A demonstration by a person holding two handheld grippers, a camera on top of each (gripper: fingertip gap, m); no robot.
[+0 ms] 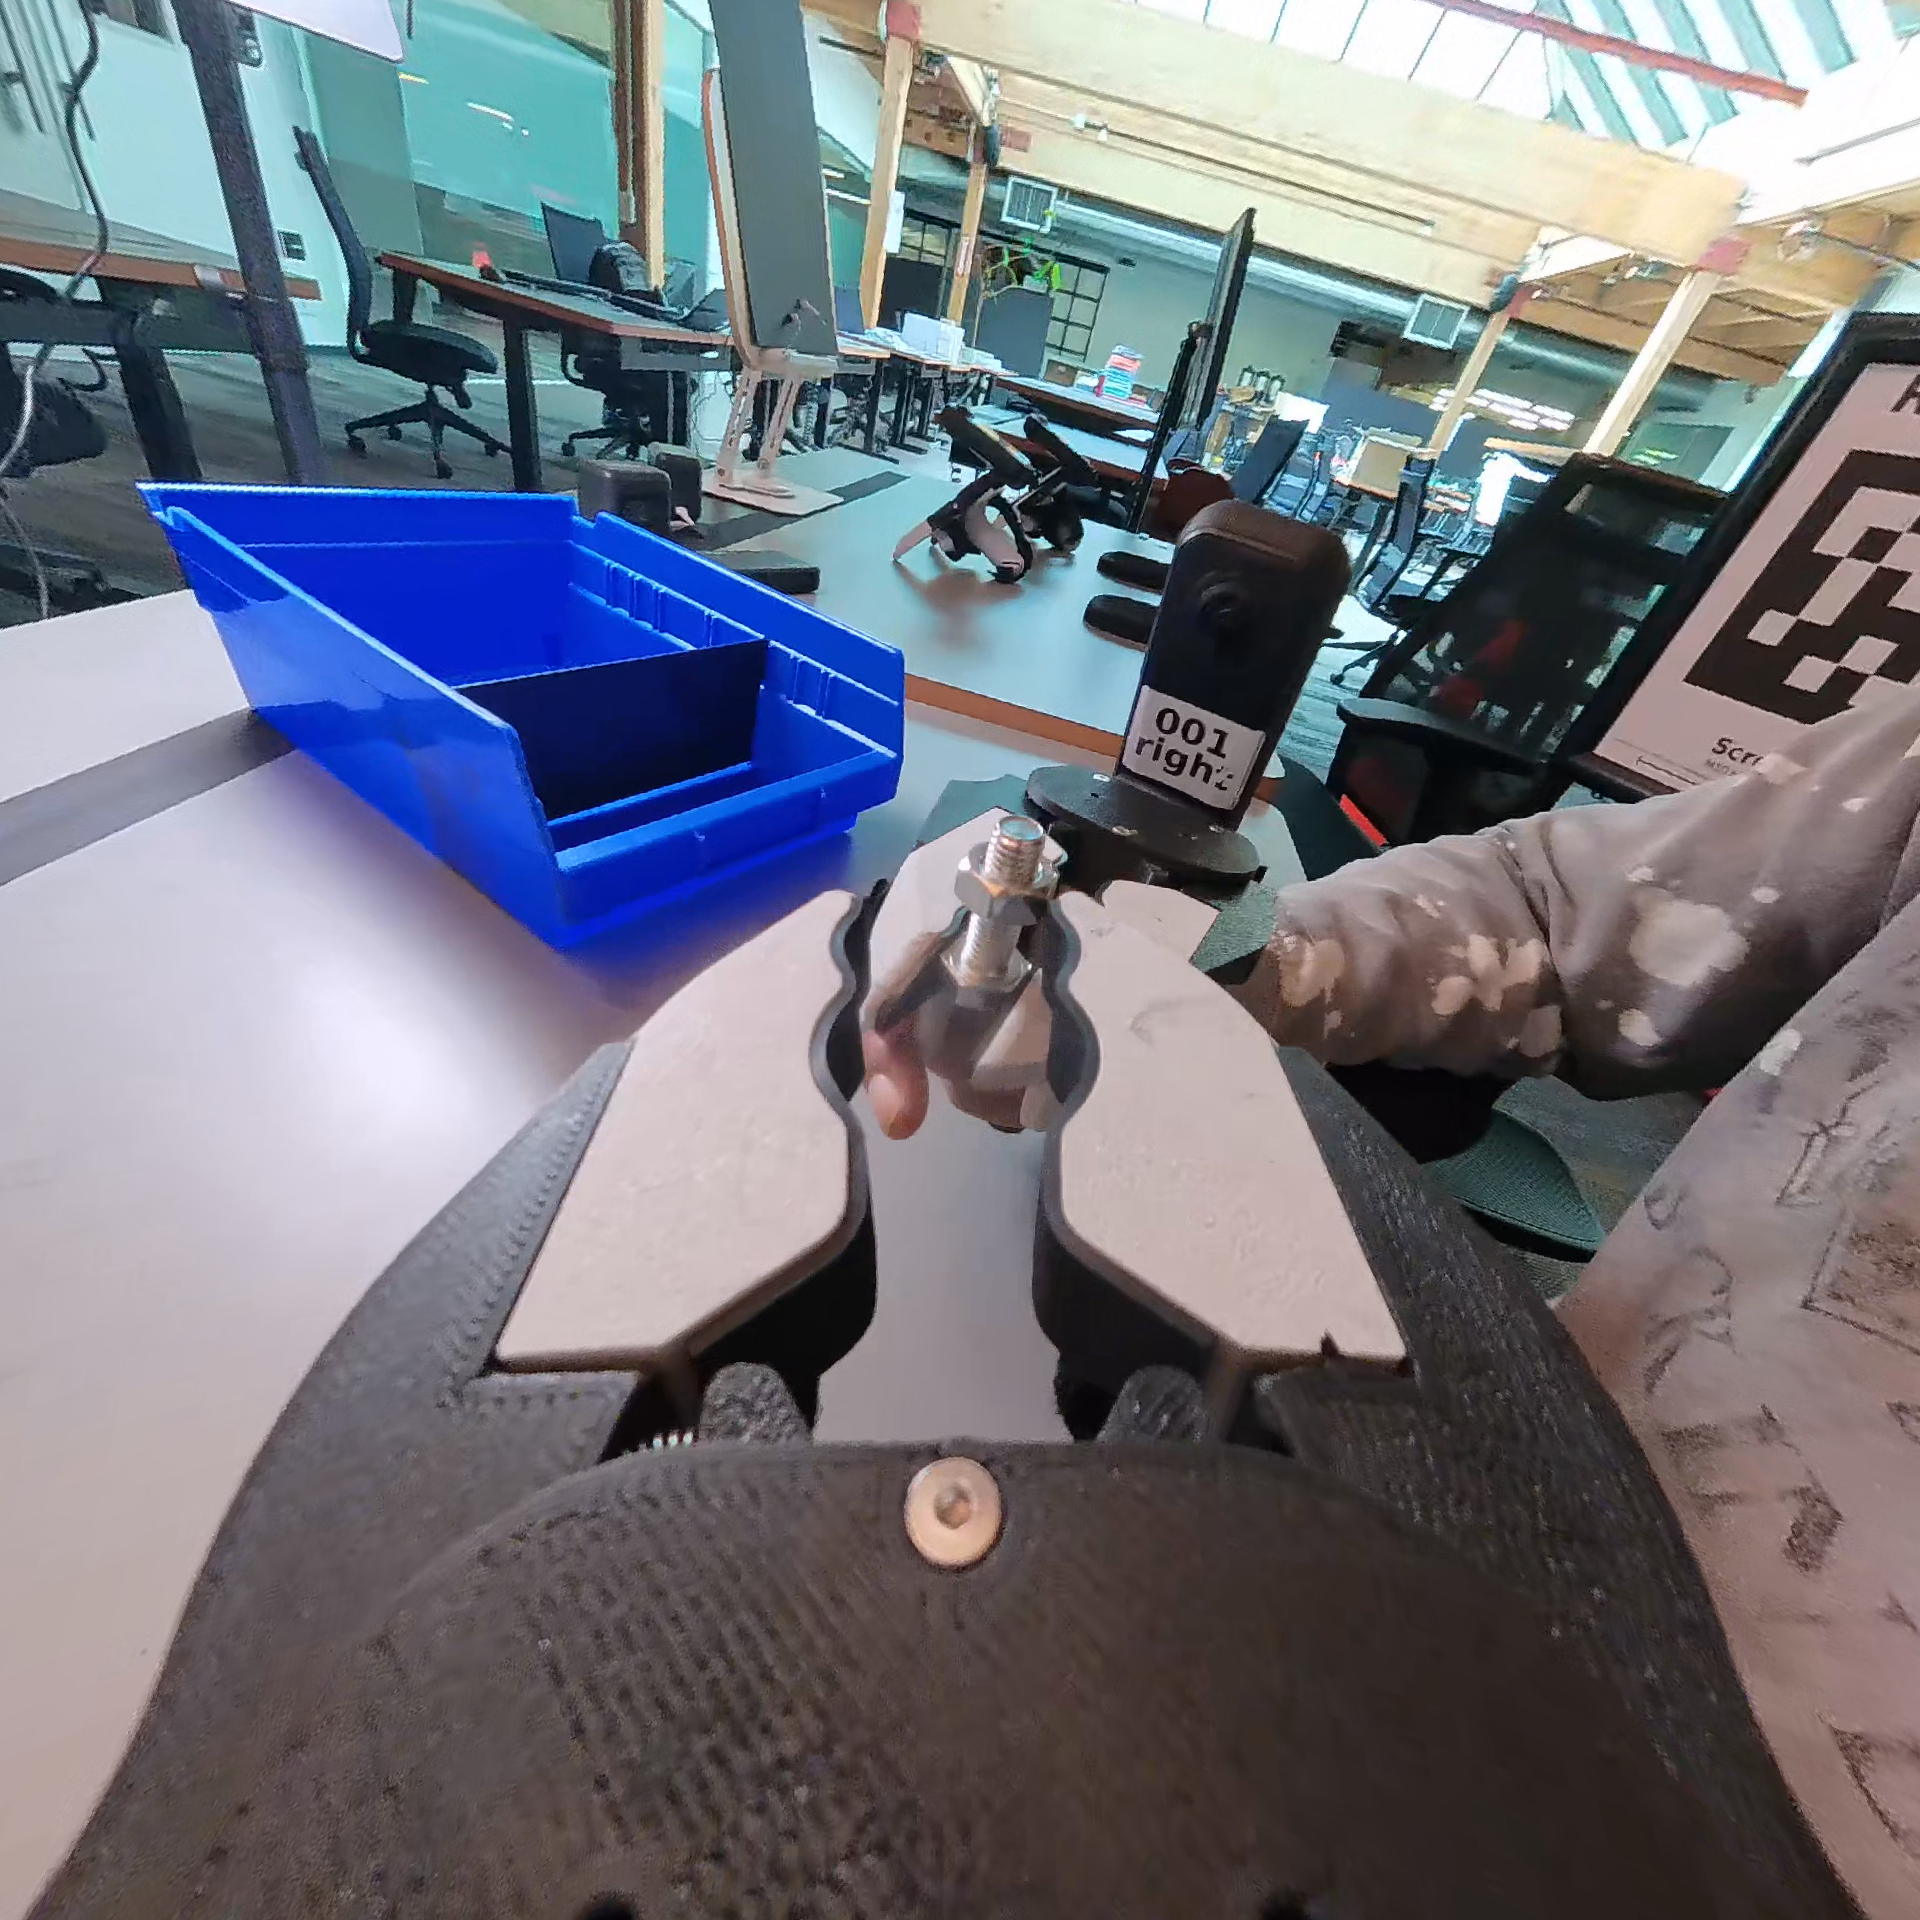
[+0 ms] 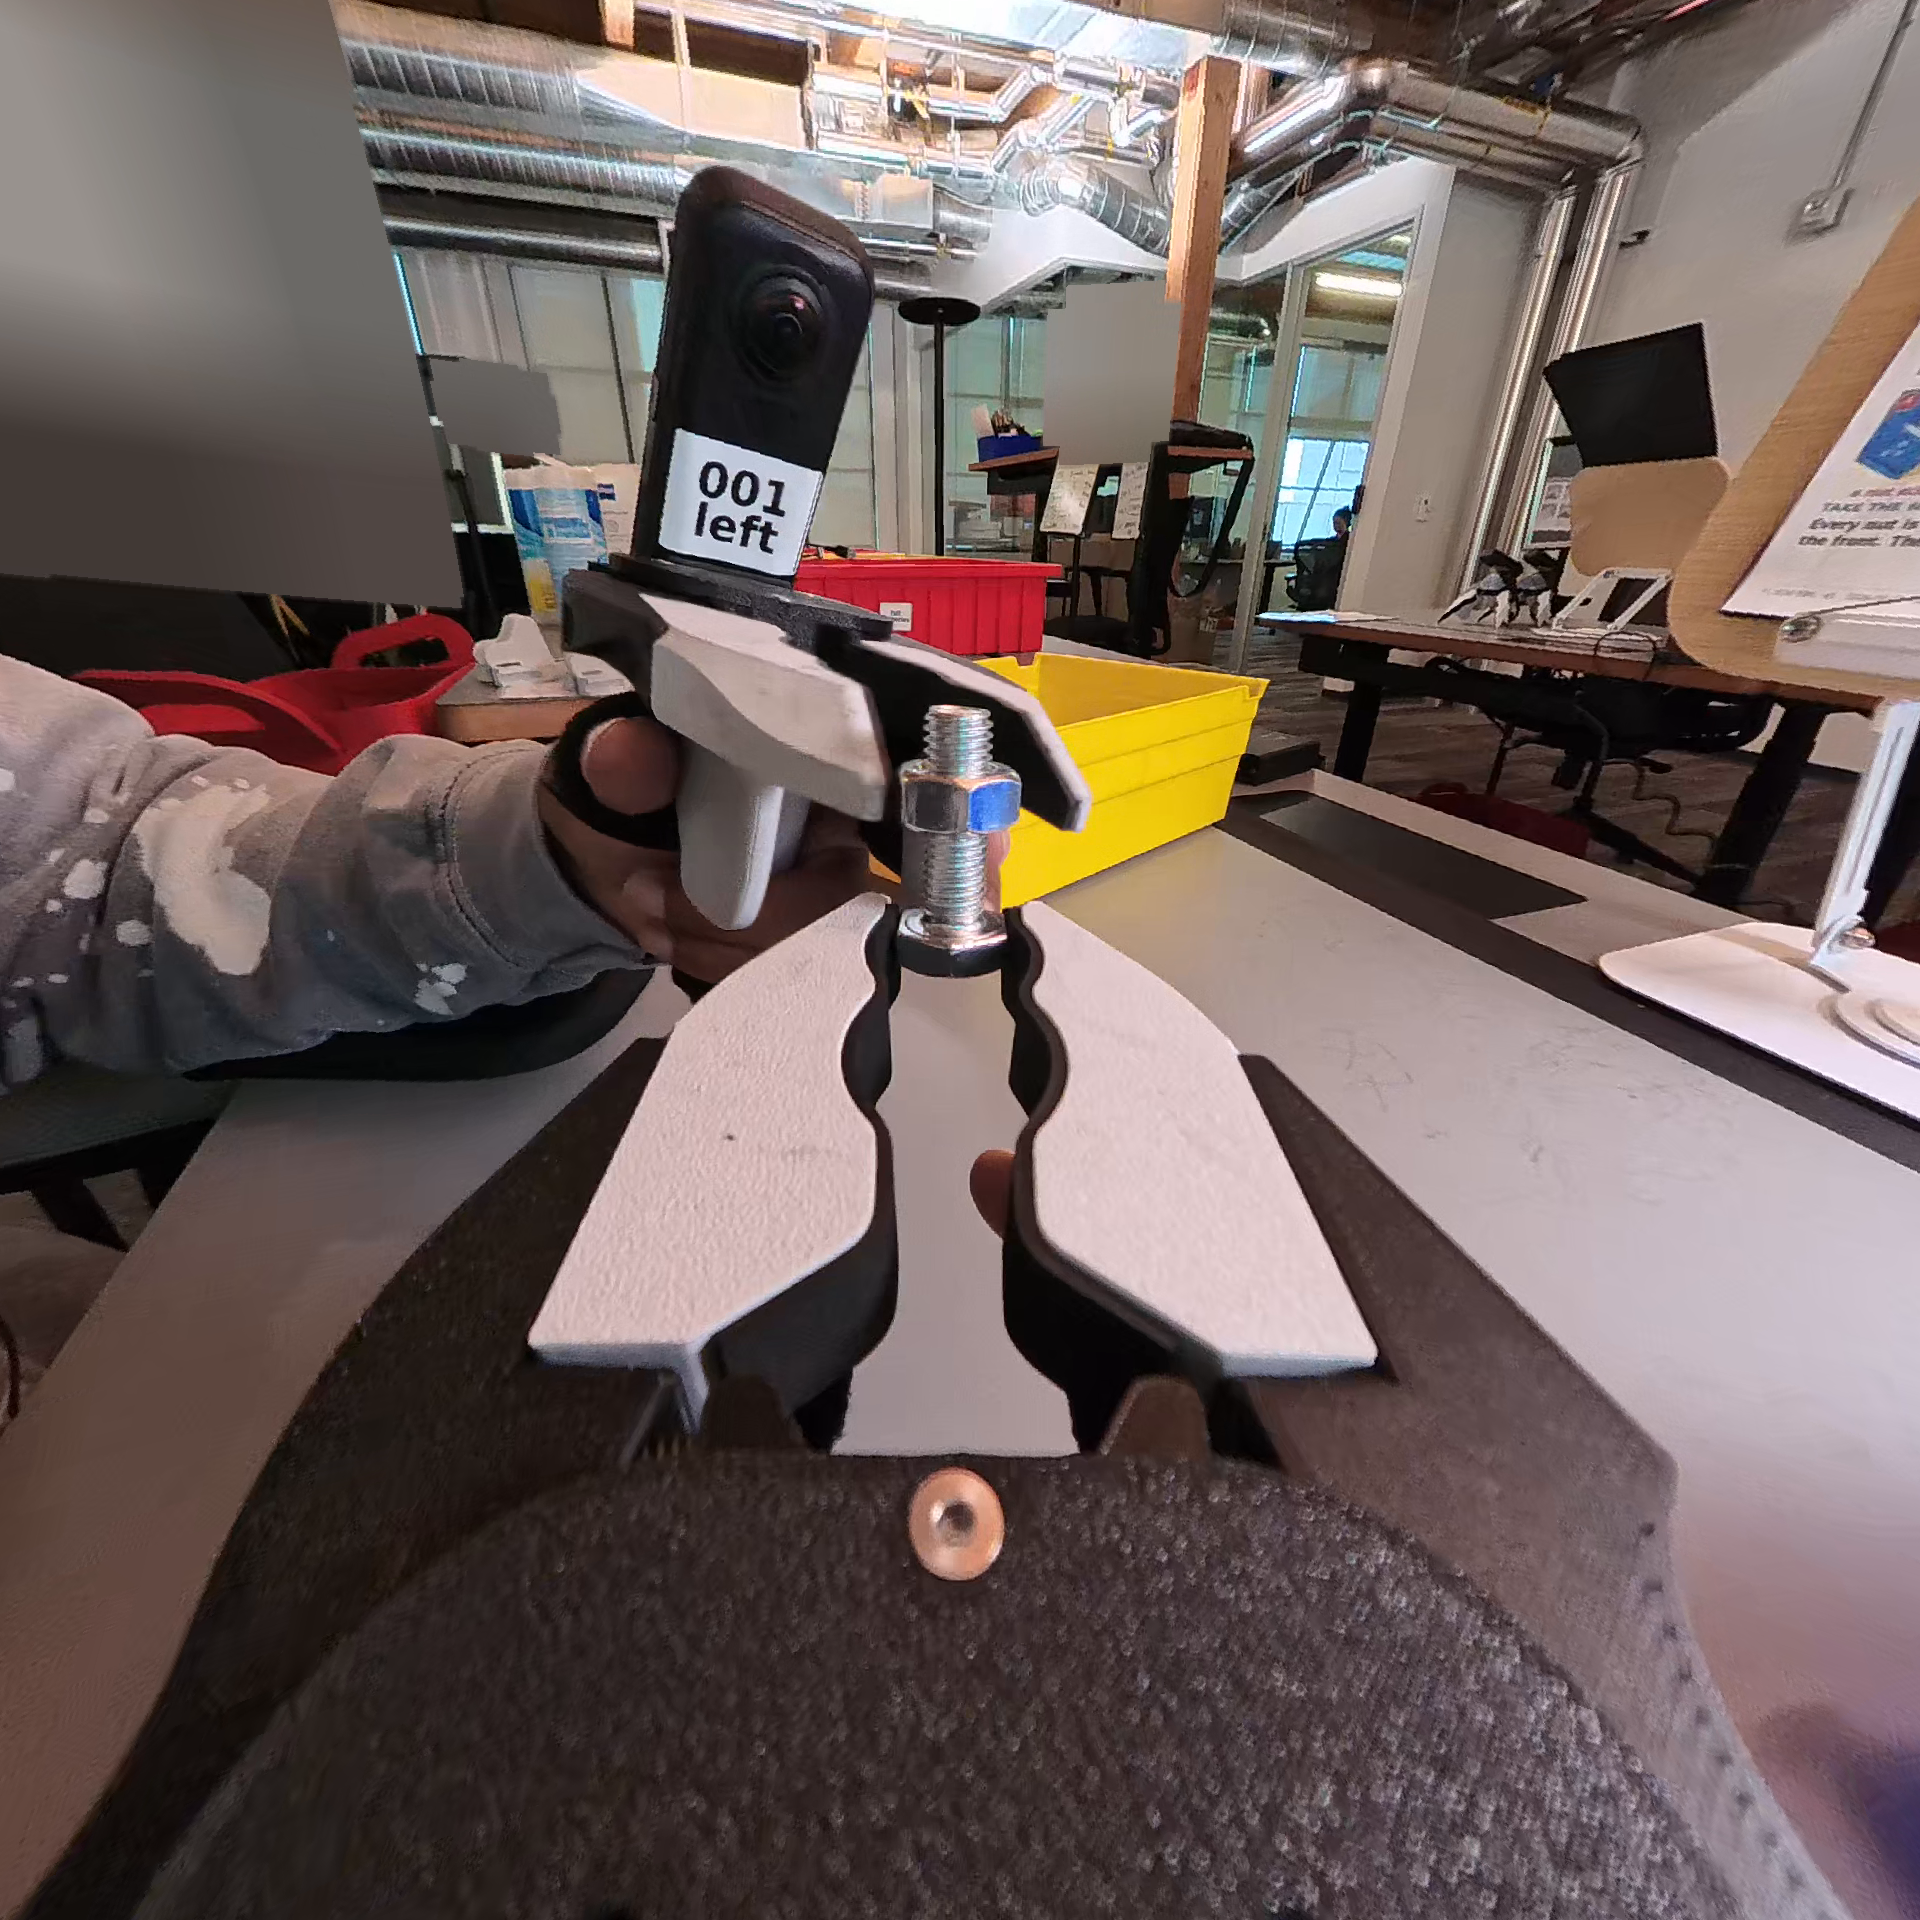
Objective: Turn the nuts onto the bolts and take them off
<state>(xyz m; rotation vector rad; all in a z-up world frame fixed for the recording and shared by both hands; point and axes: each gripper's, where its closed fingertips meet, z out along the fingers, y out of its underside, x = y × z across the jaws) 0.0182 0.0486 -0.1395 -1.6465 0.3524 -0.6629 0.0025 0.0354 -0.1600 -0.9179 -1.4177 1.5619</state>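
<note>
A silver bolt stands upright with its thread up, and a silver hex nut sits partway down the thread. My right gripper is shut on the bolt's head and holds it above the grey table. In the left wrist view the bolt and nut sit at my left gripper's tips. Its jaws stand apart, wider than the nut, on either side of it. The right gripper comes in from beyond. The left gripper faces me in the right wrist view.
A blue bin with a divider stands on the table to the left. A yellow bin and a red bin lie beyond. A white stand base and a sign board are at the right. Sleeved arms hold both grippers. Left and right tips are no more than a few centimetres apart.
</note>
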